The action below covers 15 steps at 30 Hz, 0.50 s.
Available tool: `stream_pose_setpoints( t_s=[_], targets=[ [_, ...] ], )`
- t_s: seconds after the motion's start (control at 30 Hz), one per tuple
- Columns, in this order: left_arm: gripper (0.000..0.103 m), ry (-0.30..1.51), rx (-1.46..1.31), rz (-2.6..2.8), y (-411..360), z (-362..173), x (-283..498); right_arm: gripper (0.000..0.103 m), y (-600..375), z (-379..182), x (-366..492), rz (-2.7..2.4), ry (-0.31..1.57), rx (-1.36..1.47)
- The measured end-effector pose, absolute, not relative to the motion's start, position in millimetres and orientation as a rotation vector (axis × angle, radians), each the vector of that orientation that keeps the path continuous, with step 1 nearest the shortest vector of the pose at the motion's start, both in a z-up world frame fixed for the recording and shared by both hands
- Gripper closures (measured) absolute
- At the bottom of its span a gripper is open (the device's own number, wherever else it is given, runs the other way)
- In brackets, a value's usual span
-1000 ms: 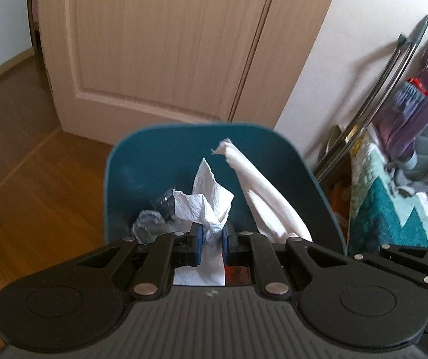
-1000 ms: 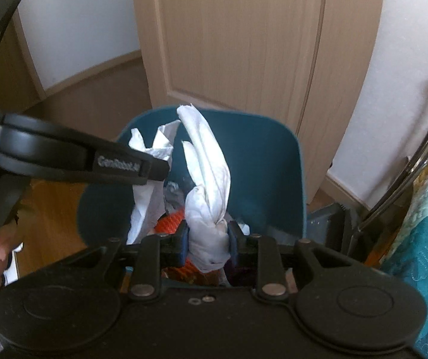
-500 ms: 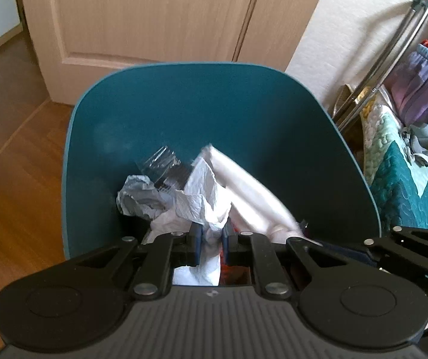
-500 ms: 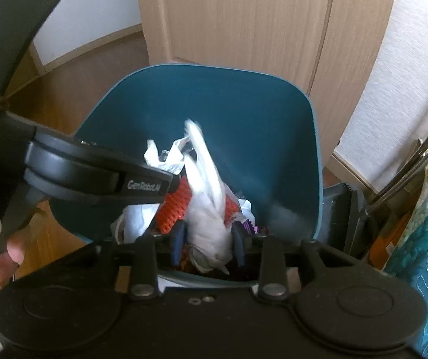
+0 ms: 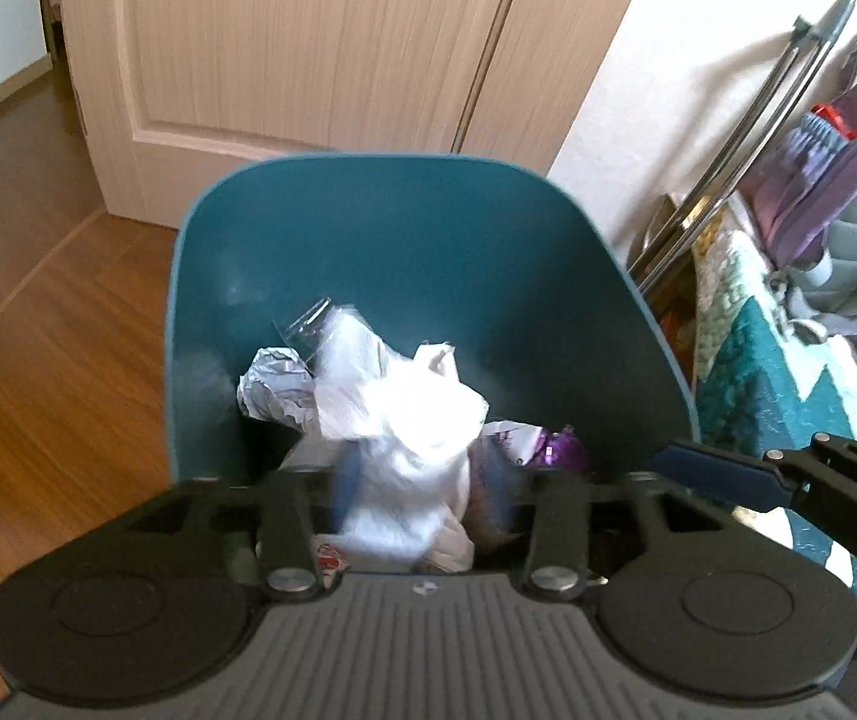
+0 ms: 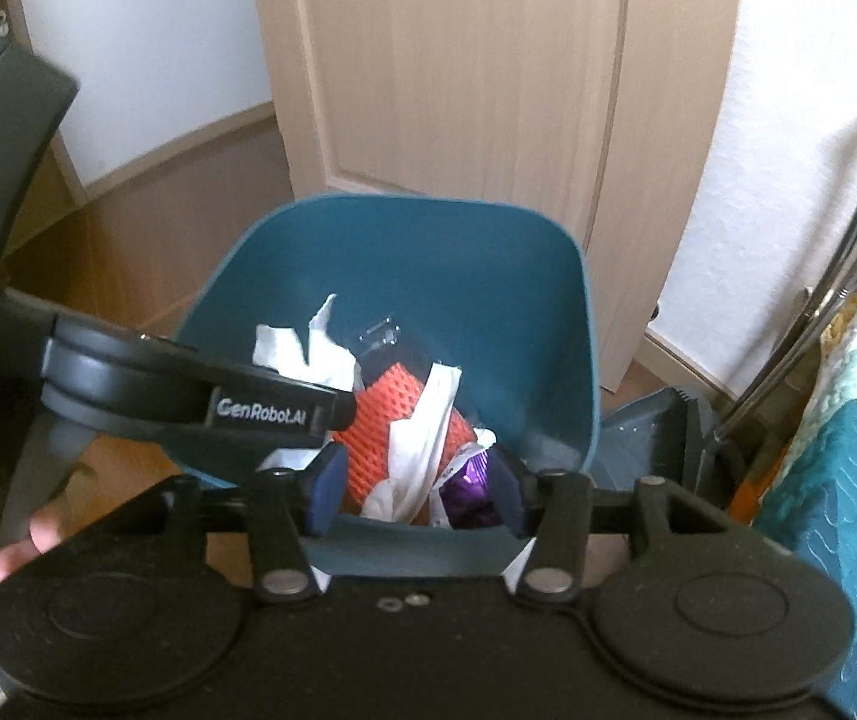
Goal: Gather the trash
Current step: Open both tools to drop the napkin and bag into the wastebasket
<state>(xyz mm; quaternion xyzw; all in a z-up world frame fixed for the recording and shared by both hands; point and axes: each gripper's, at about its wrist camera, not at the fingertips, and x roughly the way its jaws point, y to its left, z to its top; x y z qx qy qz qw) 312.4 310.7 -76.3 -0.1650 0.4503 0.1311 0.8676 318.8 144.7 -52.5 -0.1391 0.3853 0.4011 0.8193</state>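
The only clear lettering is "GenRobot.AI", in pale letters on the black arm of the left gripper (image 6: 332,420), where it crosses the right wrist view in front of the bin (image 6: 488,276). At the far left edge of the same view, a few pale letters stand on the gripper's dark body; they are cut off by the frame and cannot be read whole. A small pale mark sits on the ribbed grey body in the left wrist view, too small to read.

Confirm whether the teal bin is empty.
No, the teal bin holds white tissue, orange netting and a purple wrapper.
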Motion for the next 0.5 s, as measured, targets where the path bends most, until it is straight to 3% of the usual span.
stream_pose_setpoints(
  t_s=[0.07, 0.5],
  targets=[
    [0.034, 0.916, -0.349, 0.273, 307, -68, 305, 0.050, 138, -45, 314, 0.850, 0.801, -0.296],
    [0.034, 0.787, -0.294, 0.226, 280, -7, 243, 0.046, 75, 10, 272, 0.849, 0.665, -0.171]
  ],
)
